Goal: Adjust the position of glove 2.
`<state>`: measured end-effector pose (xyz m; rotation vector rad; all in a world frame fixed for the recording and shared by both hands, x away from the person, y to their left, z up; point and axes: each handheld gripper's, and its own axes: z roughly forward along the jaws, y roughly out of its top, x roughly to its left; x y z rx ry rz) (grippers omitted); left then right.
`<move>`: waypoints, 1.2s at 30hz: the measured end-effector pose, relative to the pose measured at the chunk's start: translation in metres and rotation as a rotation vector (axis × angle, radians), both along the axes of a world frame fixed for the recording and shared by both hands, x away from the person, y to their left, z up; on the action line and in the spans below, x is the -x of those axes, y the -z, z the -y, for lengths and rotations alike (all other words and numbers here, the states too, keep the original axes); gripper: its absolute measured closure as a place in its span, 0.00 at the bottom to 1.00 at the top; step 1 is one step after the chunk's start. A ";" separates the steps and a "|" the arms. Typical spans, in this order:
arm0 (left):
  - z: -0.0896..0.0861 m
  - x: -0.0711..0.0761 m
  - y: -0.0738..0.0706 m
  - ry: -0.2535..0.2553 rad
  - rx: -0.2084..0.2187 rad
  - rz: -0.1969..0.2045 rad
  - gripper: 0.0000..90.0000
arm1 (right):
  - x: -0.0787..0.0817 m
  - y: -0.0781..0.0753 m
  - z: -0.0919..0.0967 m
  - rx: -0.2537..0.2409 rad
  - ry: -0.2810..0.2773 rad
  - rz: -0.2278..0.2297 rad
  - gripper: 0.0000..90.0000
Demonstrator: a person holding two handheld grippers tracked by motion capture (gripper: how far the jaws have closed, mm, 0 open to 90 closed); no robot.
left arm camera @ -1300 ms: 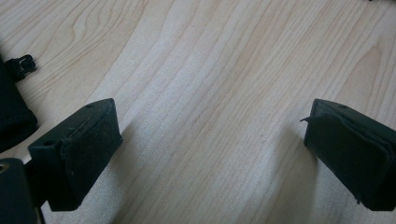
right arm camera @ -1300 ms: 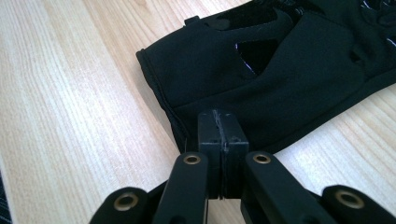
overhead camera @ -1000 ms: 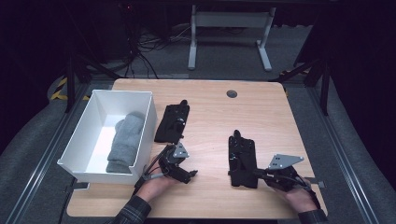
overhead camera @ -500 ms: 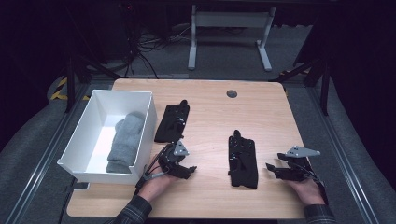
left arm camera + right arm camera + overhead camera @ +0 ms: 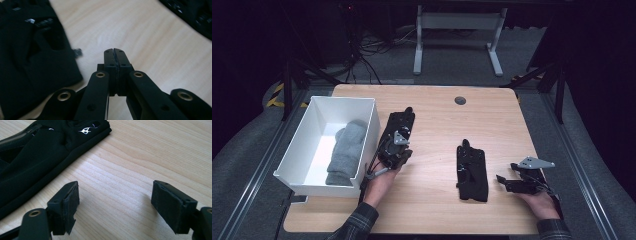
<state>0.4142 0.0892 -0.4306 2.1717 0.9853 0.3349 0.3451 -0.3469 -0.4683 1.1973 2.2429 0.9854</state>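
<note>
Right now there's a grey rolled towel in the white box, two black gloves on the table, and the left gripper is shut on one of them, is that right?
Not quite. The left gripper is shut on nothing: in the left gripper view its jaws meet over bare table, beside the glove. The grey towel in the white box and the second glove are as you said.

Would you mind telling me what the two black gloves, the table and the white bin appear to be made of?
The two black gloves look like matte fabric, soft and creased, with small glossy printed marks. The table shows pale wood grain, solid or laminate I cannot tell. The white bin looks like smooth rigid plastic with thin straight walls, probably.
</note>
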 end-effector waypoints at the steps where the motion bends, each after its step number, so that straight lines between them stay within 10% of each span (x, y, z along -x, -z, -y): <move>1: -0.001 -0.005 -0.002 -0.017 -0.002 0.009 1.00 | 0.000 0.000 0.000 0.000 -0.001 0.000 0.25; 10: -0.003 -0.042 0.001 -0.122 0.024 0.022 1.00 | 0.000 0.000 0.000 0.000 -0.008 -0.001 0.24; 19: -0.002 -0.067 0.023 -0.167 -0.049 -0.030 1.00 | 0.000 0.000 0.000 0.001 -0.011 -0.002 0.23; 36: 0.009 -0.048 0.026 -0.067 -0.028 -0.081 1.00 | 0.000 0.000 -0.001 0.005 -0.010 -0.004 0.21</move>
